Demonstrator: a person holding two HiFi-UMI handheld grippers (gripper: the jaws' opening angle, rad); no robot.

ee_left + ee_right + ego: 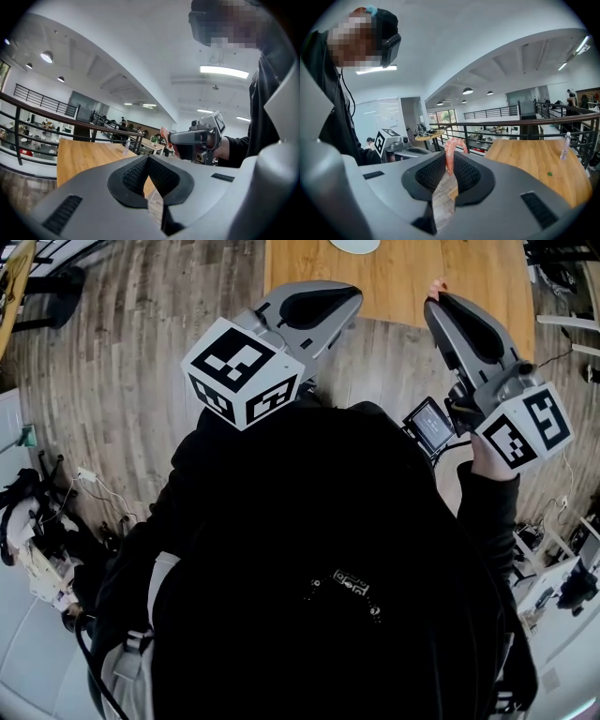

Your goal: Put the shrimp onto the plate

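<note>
A pink shrimp [450, 153] sticks up from between the black pads of my right gripper [449, 168], which is shut on it. From the head view only the shrimp's tip [437, 284] shows, at the nose of the right gripper [433, 302], held up over the near edge of the wooden table [403, 277]. A white plate [354, 245] is cut off by the top edge there. My left gripper [349, 298] is raised beside the right one; in its own view its pads [140, 171] meet at the tips with nothing between them. Both grippers are well above the table.
The person's dark-clad body fills the lower head view. A railing [520, 124] runs behind the table. A clear bottle [565, 145] and a small green speck [550, 174] sit on the tabletop. Grey wood floor [122, 362] lies to the left.
</note>
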